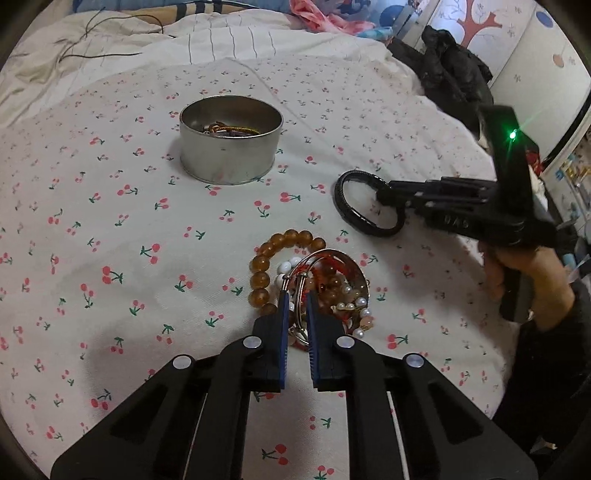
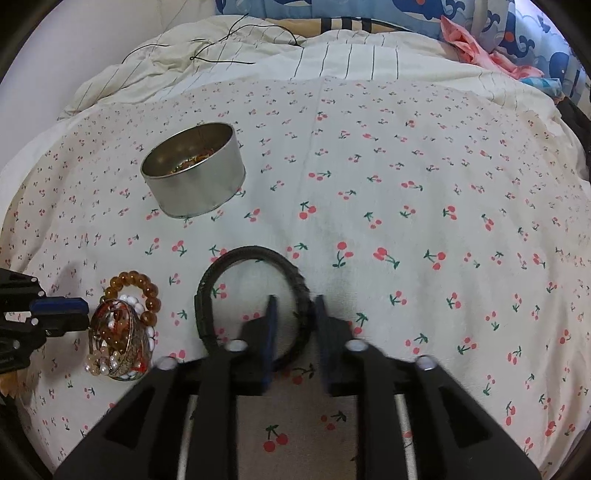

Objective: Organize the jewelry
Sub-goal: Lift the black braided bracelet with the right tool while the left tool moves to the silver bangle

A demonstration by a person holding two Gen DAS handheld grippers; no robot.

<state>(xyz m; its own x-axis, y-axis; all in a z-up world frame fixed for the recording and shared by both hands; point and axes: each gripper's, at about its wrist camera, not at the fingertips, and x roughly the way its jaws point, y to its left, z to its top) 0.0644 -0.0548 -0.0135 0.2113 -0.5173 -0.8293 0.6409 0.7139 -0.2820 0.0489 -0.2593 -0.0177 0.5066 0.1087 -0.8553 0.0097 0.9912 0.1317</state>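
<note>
Left tongs (image 1: 295,295) pinch a silver bangle (image 1: 325,258) in the tangled bracelet pile (image 1: 295,280) on the bed (image 1: 110,221), so neighbours could drag along short of the tin (image 1: 231,147); right tongs (image 2: 293,306) sit parted around the black bracelet (image 2: 255,254), loose.

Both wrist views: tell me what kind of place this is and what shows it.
Most likely a bedroom, with the work done on a bed. A cherry-print sheet covers the soft surface, a rumpled striped quilt lies behind it, and cartoon-print bedding sits at the far edge. A decorated wardrobe door stands beside it.
</note>
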